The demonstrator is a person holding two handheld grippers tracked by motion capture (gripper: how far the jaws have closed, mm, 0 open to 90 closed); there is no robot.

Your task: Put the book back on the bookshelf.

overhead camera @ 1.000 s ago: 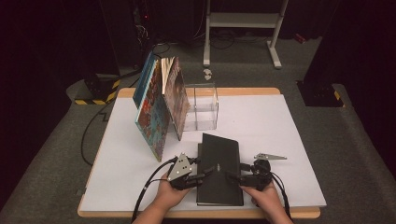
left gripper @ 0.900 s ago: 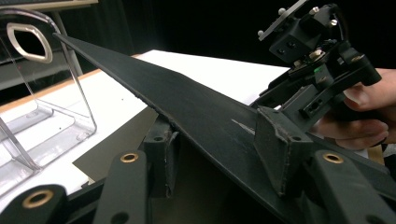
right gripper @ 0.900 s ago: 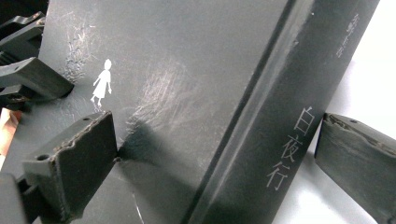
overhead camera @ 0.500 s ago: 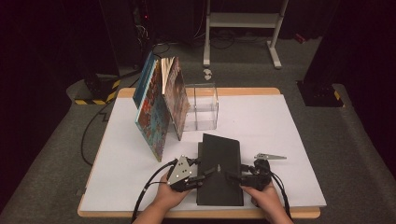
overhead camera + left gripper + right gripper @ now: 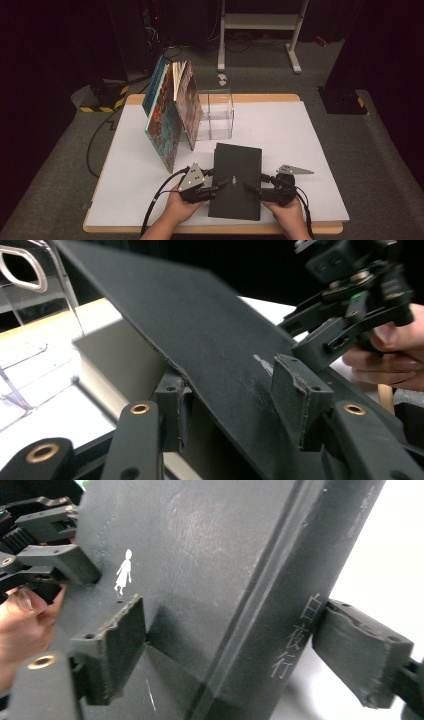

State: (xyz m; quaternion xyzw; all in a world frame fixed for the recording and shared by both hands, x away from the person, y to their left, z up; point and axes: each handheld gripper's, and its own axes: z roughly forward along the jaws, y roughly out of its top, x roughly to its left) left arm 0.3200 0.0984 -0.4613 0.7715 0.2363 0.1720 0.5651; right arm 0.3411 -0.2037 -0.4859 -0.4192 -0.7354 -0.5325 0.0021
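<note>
A black hardcover book (image 5: 235,175) lies near the table's front edge between my two grippers. My left gripper (image 5: 225,182) is shut on its open-edge side: one pad (image 5: 295,390) rests on the cover (image 5: 210,330), the other (image 5: 172,400) sits under the cover's rim against the cream pages. My right gripper (image 5: 247,186) straddles the spine side. Its jaws have just been closing, and now one pad (image 5: 120,640) touches the cover (image 5: 200,555) while the other (image 5: 360,650) touches the spine with white characters. Each gripper view also shows the other gripper, the right one (image 5: 345,305) and the left one (image 5: 50,560).
Several colourful books (image 5: 170,115) lean together at the back left of the white table (image 5: 300,130). A clear acrylic box (image 5: 215,115) stands just behind the black book. A metal stand (image 5: 260,25) and cables sit on the floor beyond.
The black book has turned from a slight slant to lie square with the table edge. Both hands have stayed almost where they were.
</note>
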